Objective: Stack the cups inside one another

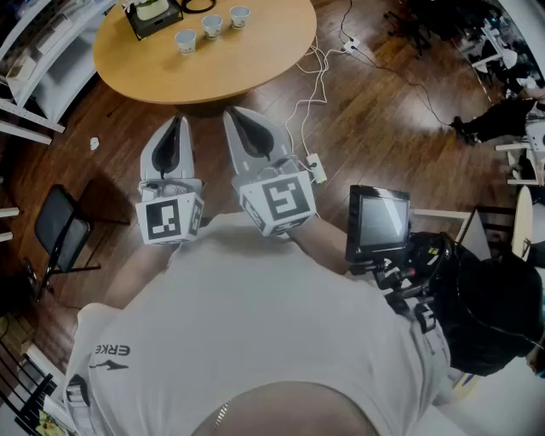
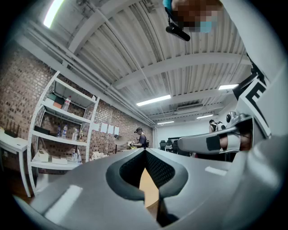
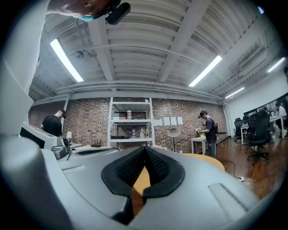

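The cups sit in a short slanted row on the round wooden desk (image 1: pixel 255 60) at the top of the head view. The left cup (image 1: pixel 186 40) is lowest, the middle cup (image 1: pixel 212 25) is up and to its right, and the right cup (image 1: pixel 239 16) is a bit further up and right again. All three stand upright, each apart from its neighbour, none inside another. Just left of them is a dark tray (image 1: pixel 153 17) with something pale in it, no idea what.

My tongs aren't near any of that. The left tongs (image 1: pixel 176 122) and right tongs (image 1: pixel 237 115) are side by side in the middle of the frame, below the desk's near edge and over the wooden floor (image 1: pixel 383 128). Both point up the frame toward the desk, well apart from the cups. The marker cubes are at their lower ends, close to my shirt.

In the left gripper view the jaw tips are pressed together with nothing between them, and the right gripper view shows the same. Only a sliver of tan desk shows through the gap behind the tips.

There's a white cable (image 1: pixel 319 81) trailing off the desk to a power strip (image 1: pixel 317 168) on the floor. A black chair (image 1: pixel 58 228) is at the left edge, and a small monitor (image 1: pixel 377 223) is at mid right.
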`<move>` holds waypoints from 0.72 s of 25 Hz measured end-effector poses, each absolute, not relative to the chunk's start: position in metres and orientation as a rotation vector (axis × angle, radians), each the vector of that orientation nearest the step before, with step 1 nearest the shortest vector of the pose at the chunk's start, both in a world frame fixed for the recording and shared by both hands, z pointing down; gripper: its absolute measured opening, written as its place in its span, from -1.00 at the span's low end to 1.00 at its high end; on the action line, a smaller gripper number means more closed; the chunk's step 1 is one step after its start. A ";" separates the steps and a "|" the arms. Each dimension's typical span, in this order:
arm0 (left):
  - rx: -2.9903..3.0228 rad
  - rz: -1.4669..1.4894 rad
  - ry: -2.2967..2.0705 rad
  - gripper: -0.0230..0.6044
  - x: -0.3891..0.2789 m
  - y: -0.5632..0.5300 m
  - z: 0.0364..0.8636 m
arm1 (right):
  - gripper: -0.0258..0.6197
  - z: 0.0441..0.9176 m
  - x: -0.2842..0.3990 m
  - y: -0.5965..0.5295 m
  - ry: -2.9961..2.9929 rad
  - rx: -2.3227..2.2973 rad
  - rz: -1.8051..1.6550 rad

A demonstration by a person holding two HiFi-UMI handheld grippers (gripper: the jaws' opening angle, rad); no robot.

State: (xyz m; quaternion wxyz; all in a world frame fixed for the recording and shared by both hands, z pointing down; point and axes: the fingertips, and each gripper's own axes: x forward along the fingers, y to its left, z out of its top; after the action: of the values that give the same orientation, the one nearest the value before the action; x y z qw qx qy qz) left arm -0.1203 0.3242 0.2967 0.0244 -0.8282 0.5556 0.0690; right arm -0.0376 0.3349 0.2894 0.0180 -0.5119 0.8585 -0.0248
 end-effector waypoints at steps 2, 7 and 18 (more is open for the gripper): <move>-2.572 0.216 1.712 -0.92 -0.129 0.324 0.295 | -0.88 0.288 -0.046 0.334 2.660 -1.603 -0.076; -2.605 0.222 1.683 -0.92 -0.160 0.325 0.295 | -0.88 0.287 -0.077 0.339 2.643 -1.649 -0.082; -2.698 0.220 1.617 -0.92 -0.205 0.329 0.310 | -0.88 0.300 -0.119 0.354 2.594 -1.780 -0.107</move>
State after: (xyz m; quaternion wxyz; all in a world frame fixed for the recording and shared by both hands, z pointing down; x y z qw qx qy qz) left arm -0.2050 0.3294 0.3104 -0.0058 -0.8556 0.5129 0.0698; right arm -0.1194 0.3535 0.2999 -0.0031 -0.5655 0.8240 -0.0339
